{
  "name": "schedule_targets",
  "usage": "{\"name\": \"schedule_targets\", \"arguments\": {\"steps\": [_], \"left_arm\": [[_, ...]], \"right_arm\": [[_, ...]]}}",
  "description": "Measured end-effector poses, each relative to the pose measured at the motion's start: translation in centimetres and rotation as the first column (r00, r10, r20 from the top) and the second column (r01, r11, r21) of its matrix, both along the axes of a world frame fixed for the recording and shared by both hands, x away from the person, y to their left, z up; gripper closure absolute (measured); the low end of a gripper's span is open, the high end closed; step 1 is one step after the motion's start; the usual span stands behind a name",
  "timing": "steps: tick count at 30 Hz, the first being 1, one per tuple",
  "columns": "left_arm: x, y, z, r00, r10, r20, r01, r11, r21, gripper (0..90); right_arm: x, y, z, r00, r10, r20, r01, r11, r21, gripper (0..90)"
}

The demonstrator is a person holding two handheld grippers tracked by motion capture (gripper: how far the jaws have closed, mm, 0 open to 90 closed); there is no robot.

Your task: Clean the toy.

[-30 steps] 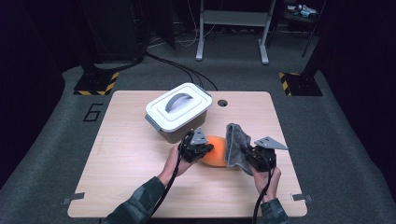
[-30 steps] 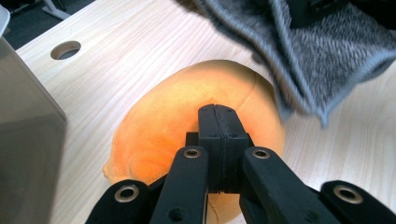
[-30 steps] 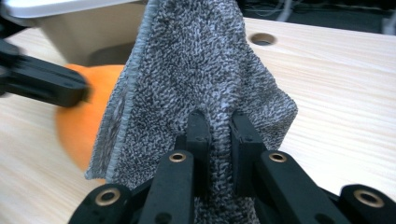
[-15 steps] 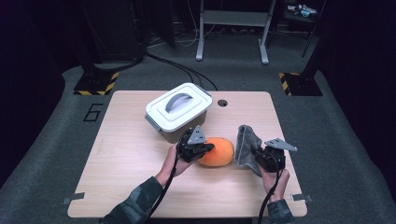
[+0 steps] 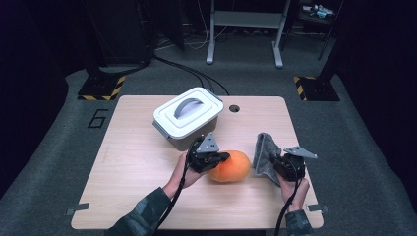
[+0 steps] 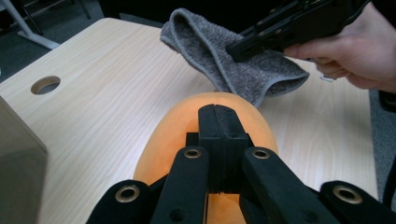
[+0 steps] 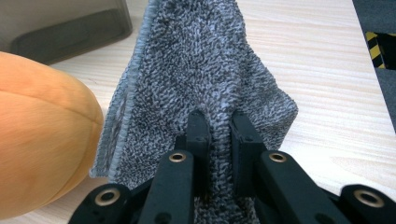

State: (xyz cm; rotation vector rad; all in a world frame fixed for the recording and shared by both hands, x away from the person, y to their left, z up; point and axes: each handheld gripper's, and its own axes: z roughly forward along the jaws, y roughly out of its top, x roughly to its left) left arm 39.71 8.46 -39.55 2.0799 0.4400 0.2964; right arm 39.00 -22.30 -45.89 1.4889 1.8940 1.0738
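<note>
Jaws of the left hand-held gripper (image 6: 218,116) pressed flat together, nothing between them, tips lying over the top of the orange ball (image 6: 177,135). In the high view that left hand-held gripper (image 5: 222,157) sits at the ball's (image 5: 230,166) left edge, just in front of the lidded grey box (image 5: 187,118).

Right hand-held gripper (image 7: 219,122) clamped on a fold of the grey towel (image 7: 205,70), cloth bunched between the pads and standing up from the table (image 7: 327,70). From above, right hand-held gripper (image 5: 274,162) holds the towel (image 5: 264,153) just right of the ball, a narrow gap between them.

Against a second ago: towel lay against the ball; now it has drawn off to the right, clear of it. Ball more exposed, in about the same spot. Box unmoved.
</note>
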Motion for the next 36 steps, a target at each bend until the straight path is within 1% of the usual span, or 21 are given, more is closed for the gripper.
{"name": "schedule_targets", "arguments": {"steps": [2, 4, 7, 9, 10, 13, 14, 15, 18, 20, 22, 23, 24, 27, 28, 29, 32, 33, 34, 35, 36], "left_arm": [[-0.2, 0.1, 0.3, 0.9999, -0.006, -0.009, 0.006, 0.9998, -0.017, 90.0], [-0.6, 0.1, 0.7, 0.9999, -0.011, -0.002, 0.011, 0.9994, -0.032, 90.0], [-0.9, -0.1, 1.0, 0.9997, -0.017, -0.016, 0.016, 0.9992, -0.036, 90.0], [-0.6, -0.2, 0.8, 0.9994, -0.019, -0.027, 0.019, 0.9995, -0.026, 90.0], [-0.5, -0.3, 0.5, 0.9994, -0.010, -0.034, 0.009, 0.9996, -0.026, 90.0], [0.5, -0.6, -0.5, 0.9984, 0.008, -0.056, -0.008, 0.9999, 0.009, 89.9], [0.8, -0.7, -0.9, 0.9983, 0.024, -0.052, -0.023, 0.9994, 0.025, 89.9], [1.1, -0.8, -1.2, 0.9978, 0.032, -0.058, -0.030, 0.9990, 0.034, 89.9], [2.2, -0.7, -1.7, 0.9959, 0.070, -0.058, -0.068, 0.9973, 0.029, 89.7], [2.6, -0.7, -1.8, 0.9944, 0.097, -0.042, -0.095, 0.9945, 0.043, 89.5], [3.1, -0.7, -1.8, 0.9928, 0.114, -0.037, -0.111, 0.9917, 0.064, 89.1], [3.4, -0.7, -1.9, 0.9916, 0.123, -0.038, -0.121, 0.9906, 0.064, 88.8], [3.6, -0.7, -2.0, 0.9899, 0.135, -0.044, -0.131, 0.9891, 0.067, 87.1], [4.3, -0.7, -2.3, 0.9849, 0.166, -0.049, -0.162, 0.9844, 0.068, 73.1], [4.4, -0.6, -2.4, 0.9820, 0.183, -0.048, -0.180, 0.9815, 0.067, 66.9], [4.6, -0.5, -2.5, 0.9811, 0.185, -0.055, -0.182, 0.9810, 0.068, 63.7], [4.8, -0.3, -2.6, 0.9766, 0.206, -0.064, -0.202, 0.9779, 0.053, 59.3], [4.9, -0.3, -2.6, 0.9750, 0.212, -0.065, -0.209, 0.9762, 0.059, 58.5], [4.9, -0.2, -2.7, 0.9734, 0.221, -0.061, -0.218, 0.9742, 0.060, 58.5], [5.0, -0.2, -2.7, 0.9711, 0.229, -0.066, -0.226, 0.9727, 0.053, 58.5], [5.1, -0.2, -2.8, 0.9695, 0.235, -0.070, -0.232, 0.9715, 0.049, 58.6]], "right_arm": [[0.0, 0.0, 0.0, 1.0000, -0.006, -0.004, 0.006, 1.0000, 0.007, 80.3], [0.0, -0.2, 0.0, 0.9999, -0.011, -0.003, 0.011, 0.9999, 0.007, 80.3], [0.0, -0.4, 0.0, 0.9998, -0.019, -0.004, 0.019, 0.9998, 0.005, 80.3], [0.1, -0.5, -0.1, 0.9998, -0.019, -0.007, 0.019, 0.9998, 0.002, 80.3], [0.1, -0.4, -0.2, 0.9998, -0.017, -0.009, 0.017, 0.9998, 0.006, 80.3], [0.2, -0.3, -0.4, 0.9997, -0.017, -0.020, 0.017, 0.9999, 0.002, 80.2], [0.2, -0.3, -0.4, 0.9996, -0.019, -0.022, 0.019, 0.9998, 0.001, 80.2], [0.2, -0.3, -0.5, 0.9996, -0.018, -0.023, 0.018, 0.9998, -0.001, 80.2], [0.3, -0.2, -0.6, 0.9996, -0.011, -0.026, 0.011, 0.9999, -0.001, 80.2], [0.3, -0.2, -0.7, 0.9996, -0.012, -0.026, 0.012, 0.9999, -0.005, 80.2], [0.3, -0.1, -0.7, 0.9995, -0.013, -0.029, 0.013, 0.9999, 0.000, 80.2], [0.3, -0.1, -0.7, 0.9996, -0.010, -0.026, 0.010, 1.0000, -0.002, 80.2], [0.3, 0.0, -0.7, 0.9996, -0.009, -0.026, 0.009, 1.0000, -0.003, 80.2], [0.4, 0.3, -0.7, 0.9996, -0.002, -0.029, 0.002, 1.0000, 0.003, 80.2], [0.4, 0.4, -0.6, 0.9996, 0.001, -0.029, -0.001, 1.0000, 0.000, 80.2], [0.4, 0.5, -0.6, 0.9997, 0.007, -0.025, -0.007, 1.0000, -0.002, 80.2], [0.2, 0.8, -0.2, 0.9998, 0.017, -0.011, -0.017, 0.9999, 0.002, 80.2], [0.1, 0.9, 0.1, 0.9998, 0.021, 0.001, -0.021, 0.9998, -0.003, 80.2], [-0.1, 1.1, 0.5, 0.9997, 0.023, 0.009, -0.023, 0.9997, 0.003, 80.3], [-0.4, 1.3, 0.9, 0.9993, 0.028, 0.025, -0.028, 0.9996, -0.004, 80.3], [-0.7, 1.5, 1.4, 0.9986, 0.040, 0.034, -0.040, 0.9992, 0.001, 80.2]]}}
